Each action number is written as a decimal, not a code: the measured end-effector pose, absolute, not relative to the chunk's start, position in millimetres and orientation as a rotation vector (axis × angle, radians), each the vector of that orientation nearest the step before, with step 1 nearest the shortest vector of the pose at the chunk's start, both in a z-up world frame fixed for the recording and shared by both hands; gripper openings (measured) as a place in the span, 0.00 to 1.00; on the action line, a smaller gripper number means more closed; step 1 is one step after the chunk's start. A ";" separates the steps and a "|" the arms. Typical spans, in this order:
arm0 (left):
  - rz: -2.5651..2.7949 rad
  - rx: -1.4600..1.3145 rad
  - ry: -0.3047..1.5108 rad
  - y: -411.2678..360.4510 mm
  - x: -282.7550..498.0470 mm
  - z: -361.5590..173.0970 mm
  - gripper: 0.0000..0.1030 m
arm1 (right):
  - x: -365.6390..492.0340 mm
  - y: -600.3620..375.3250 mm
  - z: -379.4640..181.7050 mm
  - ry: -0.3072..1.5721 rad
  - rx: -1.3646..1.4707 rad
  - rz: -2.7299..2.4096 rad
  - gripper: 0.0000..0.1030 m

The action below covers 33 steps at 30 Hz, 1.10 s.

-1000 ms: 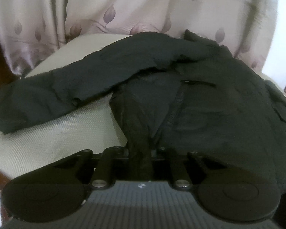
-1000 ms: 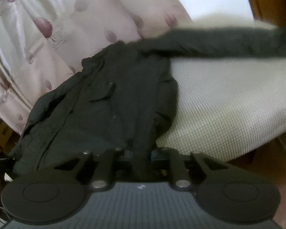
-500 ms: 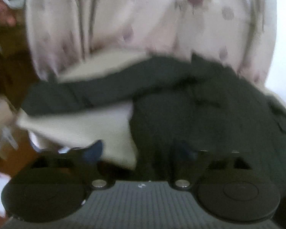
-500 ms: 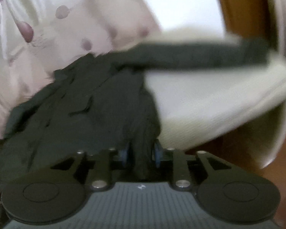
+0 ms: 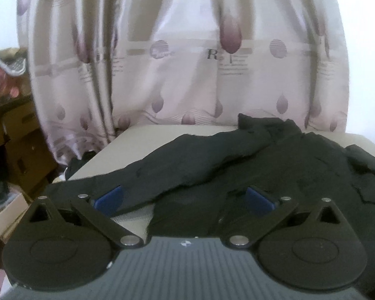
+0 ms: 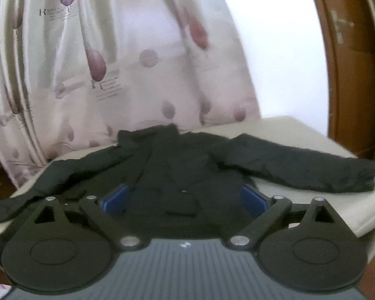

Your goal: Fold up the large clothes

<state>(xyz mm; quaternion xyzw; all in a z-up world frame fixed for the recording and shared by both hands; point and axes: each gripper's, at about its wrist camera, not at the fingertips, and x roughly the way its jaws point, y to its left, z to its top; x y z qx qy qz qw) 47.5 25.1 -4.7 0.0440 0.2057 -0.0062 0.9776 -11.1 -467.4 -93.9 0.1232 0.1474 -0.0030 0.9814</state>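
Note:
A large black jacket [image 6: 187,175] lies flat on a cream padded table [image 6: 312,200], collar toward the curtain, with one sleeve [image 6: 300,167] stretched right and the other sleeve [image 6: 50,177] stretched left. In the left wrist view the jacket [image 5: 275,165] fills the right half, and its left sleeve [image 5: 162,172] runs across the table [image 5: 127,145]. My left gripper [image 5: 183,197] is open and empty above the jacket's lower left edge. My right gripper [image 6: 183,200] is open and empty above the jacket's hem, with blue pads [image 6: 252,200] spread wide.
A pale curtain [image 5: 187,62] with purple leaf print hangs right behind the table. Cardboard boxes [image 5: 20,150] and clutter stand at the left. A brown wooden door frame [image 6: 350,62] stands at the right, next to the table's right edge.
Both grippers were shut on the jacket's hem; they have let go, opened wide and pulled back and up. The jacket now lies spread out with both sleeves out.

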 end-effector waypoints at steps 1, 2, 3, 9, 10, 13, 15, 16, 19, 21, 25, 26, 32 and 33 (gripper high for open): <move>-0.012 0.096 0.411 20.5 48.2 -4.8 1.00 | -9.2 -466.7 -92.6 0.296 0.249 0.005 0.94; -0.015 0.099 0.410 17.1 49.4 -4.2 1.00 | -7.6 -467.3 -91.3 0.292 0.255 0.017 0.94; -0.019 0.097 0.412 14.1 51.5 -3.5 1.00 | -5.1 -467.6 -89.2 0.285 0.266 0.030 0.94; -0.025 0.088 0.453 1.3 71.3 -6.6 1.00 | 8.2 -493.9 -96.4 0.300 0.370 0.068 0.94; -0.025 0.090 0.462 -1.3 76.0 -8.5 1.00 | 11.6 -501.5 -99.5 0.310 0.392 0.056 0.94; -0.021 0.101 0.491 -6.6 87.0 -14.9 1.00 | 19.3 -533.5 -114.8 0.332 0.494 -0.001 0.94; -0.020 0.118 0.503 -12.1 94.7 -19.1 1.00 | 24.3 -559.1 -128.0 0.348 0.574 -0.056 0.94; -0.017 0.128 0.507 -15.4 98.1 -21.1 1.00 | 26.5 -571.5 -133.8 0.351 0.610 -0.086 0.94; -0.017 0.149 0.527 -24.7 111.3 -25.9 1.00 | 30.3 -604.3 -149.1 0.362 0.691 -0.178 0.94; -0.019 0.150 0.536 -28.1 118.3 -28.8 1.00 | 32.5 -621.8 -155.6 0.367 0.710 -0.234 0.94; -0.021 0.146 0.564 -35.1 136.0 -35.9 1.00 | 36.9 -646.2 -164.9 0.364 0.744 -0.303 0.94; -0.019 0.144 0.570 -38.0 139.7 -38.5 1.00 | 38.2 -651.9 -168.1 0.363 0.761 -0.314 0.94; -0.042 0.114 0.571 -42.5 164.1 -58.8 1.00 | 46.8 -674.4 -187.7 0.368 0.852 -0.361 0.94; -0.054 0.098 0.559 -40.9 166.8 -62.4 1.00 | 46.0 -679.5 -190.8 0.351 0.881 -0.371 0.94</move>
